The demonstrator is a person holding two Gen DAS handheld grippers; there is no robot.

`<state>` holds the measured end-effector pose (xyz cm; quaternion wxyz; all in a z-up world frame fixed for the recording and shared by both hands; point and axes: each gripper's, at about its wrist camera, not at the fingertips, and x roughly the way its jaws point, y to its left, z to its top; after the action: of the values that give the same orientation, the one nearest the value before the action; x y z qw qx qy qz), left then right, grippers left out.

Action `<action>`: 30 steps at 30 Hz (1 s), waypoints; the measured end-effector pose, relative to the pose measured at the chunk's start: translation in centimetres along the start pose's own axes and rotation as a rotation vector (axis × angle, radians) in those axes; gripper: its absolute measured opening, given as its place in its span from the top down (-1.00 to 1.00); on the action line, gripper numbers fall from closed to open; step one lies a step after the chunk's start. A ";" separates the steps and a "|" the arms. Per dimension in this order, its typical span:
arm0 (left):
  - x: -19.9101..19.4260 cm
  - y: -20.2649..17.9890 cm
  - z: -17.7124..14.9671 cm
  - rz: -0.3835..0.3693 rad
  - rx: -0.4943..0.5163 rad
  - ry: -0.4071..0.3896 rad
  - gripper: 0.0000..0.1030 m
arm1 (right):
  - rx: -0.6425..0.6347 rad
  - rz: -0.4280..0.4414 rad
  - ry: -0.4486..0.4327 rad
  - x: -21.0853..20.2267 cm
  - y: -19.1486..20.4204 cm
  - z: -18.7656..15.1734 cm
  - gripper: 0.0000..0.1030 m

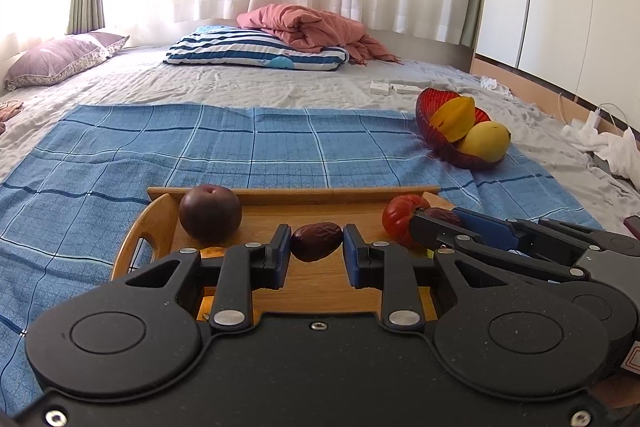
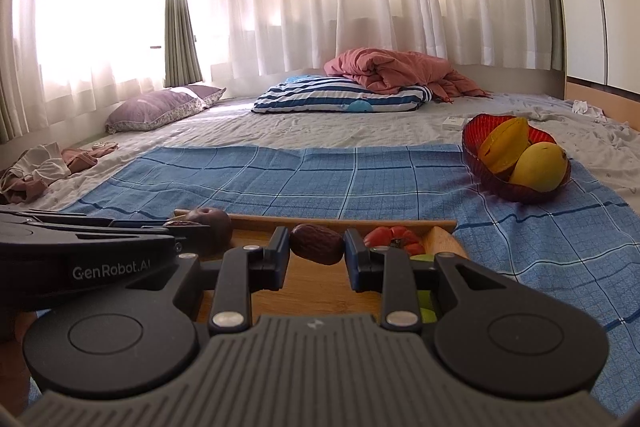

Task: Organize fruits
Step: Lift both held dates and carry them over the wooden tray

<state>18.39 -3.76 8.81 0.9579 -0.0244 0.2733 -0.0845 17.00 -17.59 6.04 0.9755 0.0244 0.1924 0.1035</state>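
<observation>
Blue checked cloth (image 2: 360, 179) on the bed: both the left gripper (image 1: 316, 247) and the right gripper (image 2: 317, 245) pinch dates over the wooden tray (image 1: 320, 205). Lift gently, carry far-right towards the red bowl (image 2: 476, 131).

A bed (image 1: 240, 83) in a grey sheet carried a blue checked cloth (image 1: 200, 147), a striped pillow (image 1: 256, 51), a purple pillow (image 1: 60, 61) and a pink blanket (image 1: 312, 27). On the cloth stood a wooden tray (image 1: 320, 195) and a red bowl (image 1: 424, 111).

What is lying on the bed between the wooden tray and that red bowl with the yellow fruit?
Only blue checked cloth. In the right wrist view the stretch from the wooden tray to the red bowl shows bare cloth; both rest on it.
</observation>
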 end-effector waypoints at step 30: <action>10.2 2.1 1.3 -0.014 -0.010 0.306 0.49 | -0.125 0.098 0.403 9.1 -0.6 -0.1 0.32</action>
<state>27.92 -3.49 4.45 0.9043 -0.0178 0.4163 -0.0924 25.28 -16.23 2.50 0.9108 -0.0479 0.3753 0.1653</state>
